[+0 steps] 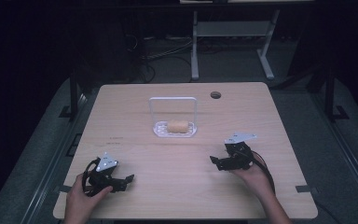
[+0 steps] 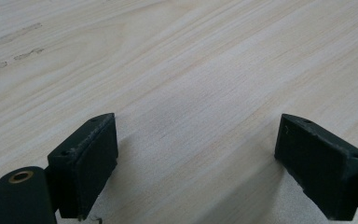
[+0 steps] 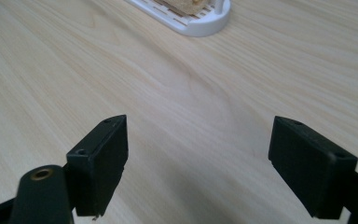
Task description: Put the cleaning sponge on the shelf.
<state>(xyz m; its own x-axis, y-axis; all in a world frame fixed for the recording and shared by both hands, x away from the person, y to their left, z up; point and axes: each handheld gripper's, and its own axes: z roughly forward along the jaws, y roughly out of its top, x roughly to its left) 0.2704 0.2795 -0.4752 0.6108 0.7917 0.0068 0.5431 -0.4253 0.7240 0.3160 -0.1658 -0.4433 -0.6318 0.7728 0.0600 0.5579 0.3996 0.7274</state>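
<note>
Dim room, lit table; gripper views sharp, soft shadows.

Table pale matt wood grain; tray glossy white plastic.

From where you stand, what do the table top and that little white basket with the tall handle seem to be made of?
The pale table top looks like matte wood or wood-grain laminate: long grain streaks run across it. The small white basket looks like moulded plastic, judging by its smooth rim and slatted floor. The tan lump in it may be bread; I cannot tell.
</note>
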